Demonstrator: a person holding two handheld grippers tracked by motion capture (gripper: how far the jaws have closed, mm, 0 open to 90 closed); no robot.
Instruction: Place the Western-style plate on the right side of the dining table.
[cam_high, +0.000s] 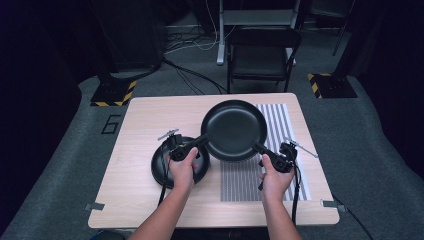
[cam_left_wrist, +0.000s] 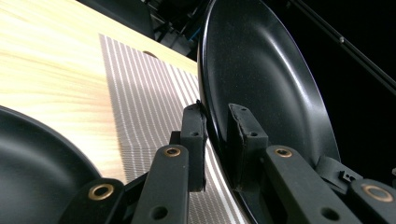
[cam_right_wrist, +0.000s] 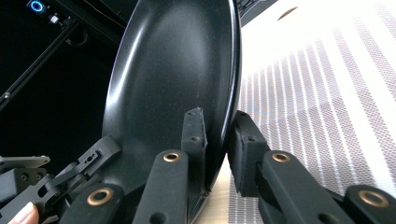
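forearms: I see both coming from the bottom edge | left gripper (cam_high: 203, 140): clamped on large pan (cam_high: 235, 129) rim, left side | right gripper (cam_high: 258, 148): clamped on opposite rim | pan: held above striped mat (cam_high: 280, 122) | left gripper view: rim between jaws, small pan (cam_left_wrist: 32, 163) beside on table (cam_left_wrist: 46, 70)

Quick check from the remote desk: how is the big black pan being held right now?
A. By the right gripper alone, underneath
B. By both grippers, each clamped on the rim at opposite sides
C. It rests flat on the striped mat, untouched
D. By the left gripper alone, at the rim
B: the left gripper and the right gripper each pinch the rim of the big black pan from opposite sides, one jaw inside and one outside, as both gripper views show.
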